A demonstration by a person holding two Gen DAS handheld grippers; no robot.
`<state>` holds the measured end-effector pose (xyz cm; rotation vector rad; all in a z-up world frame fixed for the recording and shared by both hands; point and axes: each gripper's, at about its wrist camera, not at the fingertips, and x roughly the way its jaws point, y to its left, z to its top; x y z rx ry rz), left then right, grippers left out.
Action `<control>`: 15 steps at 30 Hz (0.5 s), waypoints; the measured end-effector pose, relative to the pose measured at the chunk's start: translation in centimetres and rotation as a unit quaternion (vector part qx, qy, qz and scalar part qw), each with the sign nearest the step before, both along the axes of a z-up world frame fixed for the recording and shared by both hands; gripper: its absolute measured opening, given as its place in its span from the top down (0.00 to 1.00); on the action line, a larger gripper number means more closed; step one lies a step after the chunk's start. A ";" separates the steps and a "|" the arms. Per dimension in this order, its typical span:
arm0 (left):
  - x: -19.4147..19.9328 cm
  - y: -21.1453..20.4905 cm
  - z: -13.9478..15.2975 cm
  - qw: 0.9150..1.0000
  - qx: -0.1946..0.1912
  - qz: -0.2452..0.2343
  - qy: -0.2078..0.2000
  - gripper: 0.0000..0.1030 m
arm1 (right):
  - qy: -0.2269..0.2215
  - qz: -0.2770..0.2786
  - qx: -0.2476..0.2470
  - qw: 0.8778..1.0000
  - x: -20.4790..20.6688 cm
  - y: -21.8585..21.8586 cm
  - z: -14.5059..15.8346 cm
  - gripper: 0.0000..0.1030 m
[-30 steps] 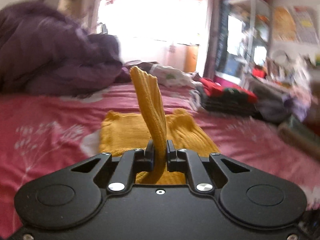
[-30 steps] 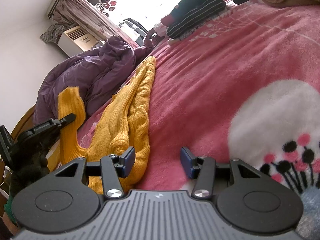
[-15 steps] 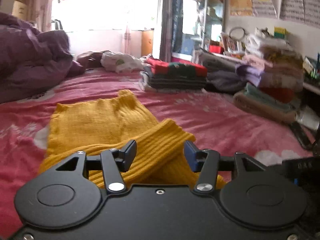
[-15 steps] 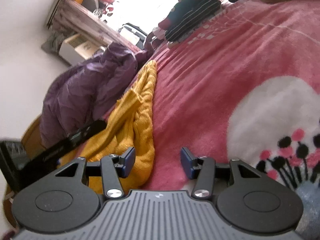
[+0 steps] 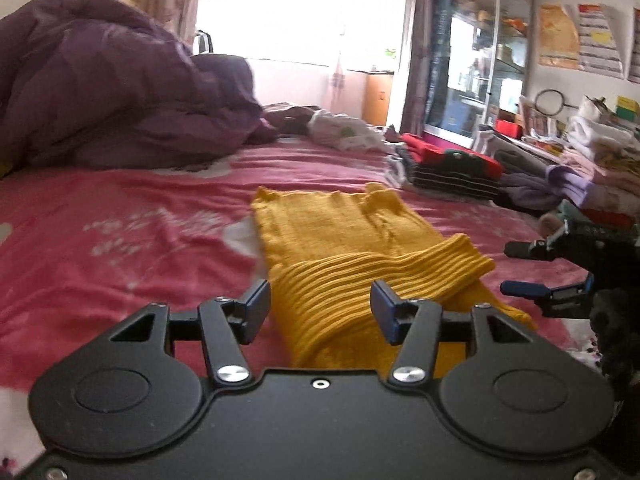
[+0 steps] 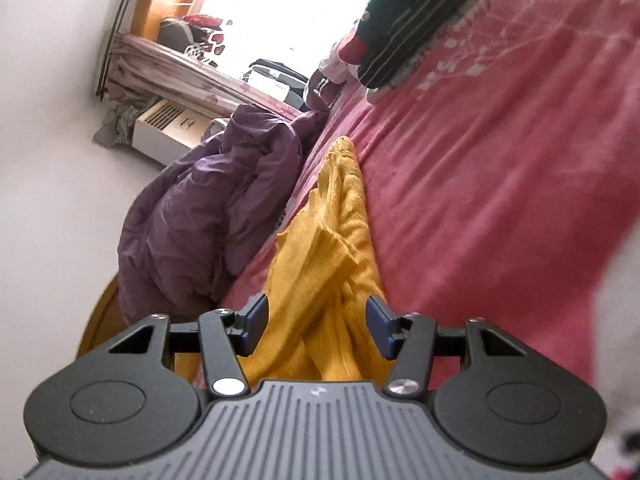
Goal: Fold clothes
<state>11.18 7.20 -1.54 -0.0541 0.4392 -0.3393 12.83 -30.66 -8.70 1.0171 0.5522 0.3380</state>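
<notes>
Yellow knit sweater [image 5: 344, 240] lies flat on the pink bed cover [image 5: 120, 248], partly folded — one ribbed sleeve [image 5: 384, 276] is laid across its near end, cuff pointing toward the right of the left wrist view.

Left tongs [image 5: 320, 308] stand apart, jaws have just been opening; the sleeve shows in the gap but the pads don't press on it, nothing gripped.

Right tongs [image 6: 316, 324] also apart, jaws just widened a bit more. In the right wrist view, which is rolled over and blurred, the sweater [image 6: 332, 264] bunches in folds between and beyond the pads; no pad touches it as far as I can tell. The same tongs show at the right edge of the left wrist view [image 5: 532, 268], blue pads spread, just beside the sleeve cuff, w/ a dark glove behind.

Purple duvet [image 5: 112, 92] is heaped at the far left of the bed. A stack of folded clothes [image 5: 448, 168] — red, green, striped — sits past the sweater at the far right.
</notes>
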 end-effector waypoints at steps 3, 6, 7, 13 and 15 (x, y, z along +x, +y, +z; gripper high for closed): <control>0.0 1.0 -0.2 1.000 -0.004 0.013 0.003 0.47 | 0.012 -0.007 0.020 1.000 1.4 0.0 -0.2 0.46; 0.3 1.6 -0.3 1.000 -0.010 0.020 0.007 0.47 | 0.015 -0.013 0.040 0.999 1.9 -0.1 -0.5 0.46; 0.4 1.9 -0.3 1.000 -0.013 0.022 0.008 0.47 | 0.015 -0.013 0.042 0.999 2.1 0.1 -0.5 0.46; 0.8 2.6 -0.2 0.999 -0.023 0.025 0.010 0.47 | 0.021 -0.012 0.031 0.999 3.3 1.1 -0.7 0.46; 1.0 2.7 -0.3 0.999 -0.022 0.026 0.014 0.47 | 0.019 -0.022 0.025 0.999 3.6 1.3 -0.8 0.47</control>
